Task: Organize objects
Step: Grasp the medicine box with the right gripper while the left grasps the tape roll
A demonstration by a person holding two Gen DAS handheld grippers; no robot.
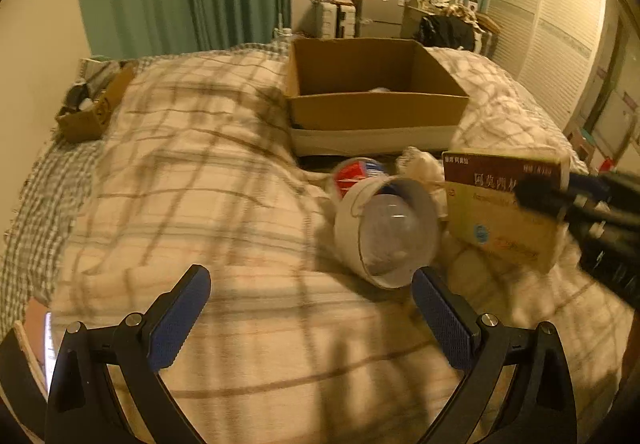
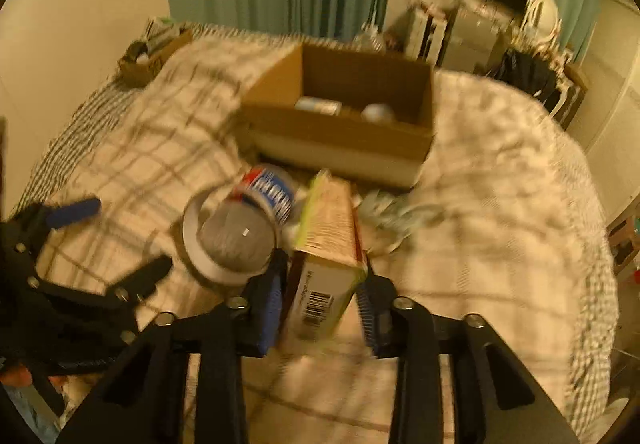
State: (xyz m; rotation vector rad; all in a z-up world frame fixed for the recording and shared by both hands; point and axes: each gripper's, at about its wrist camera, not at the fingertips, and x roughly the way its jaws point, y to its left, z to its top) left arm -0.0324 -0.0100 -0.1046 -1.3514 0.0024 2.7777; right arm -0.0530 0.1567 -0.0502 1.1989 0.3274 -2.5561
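Observation:
My right gripper [image 2: 322, 284] is shut on a medicine box [image 2: 328, 244], cream and maroon with a barcode end, held just above the bed; it also shows in the left wrist view [image 1: 500, 212]. My left gripper [image 1: 312, 284] is open and empty over the plaid blanket, just short of a white tape roll [image 1: 384, 228] that lies against a clear jar with a red and blue label [image 1: 356, 172]. An open cardboard box [image 1: 376, 112] sits farther back on the bed; the right wrist view shows small items inside the box [image 2: 340, 140].
Crumpled white plastic [image 2: 396, 216] lies right of the medicine box. A smaller cardboard box [image 1: 88, 112] with items sits at the bed's far left edge by the wall. Green curtains, a TV and cluttered furniture stand behind the bed.

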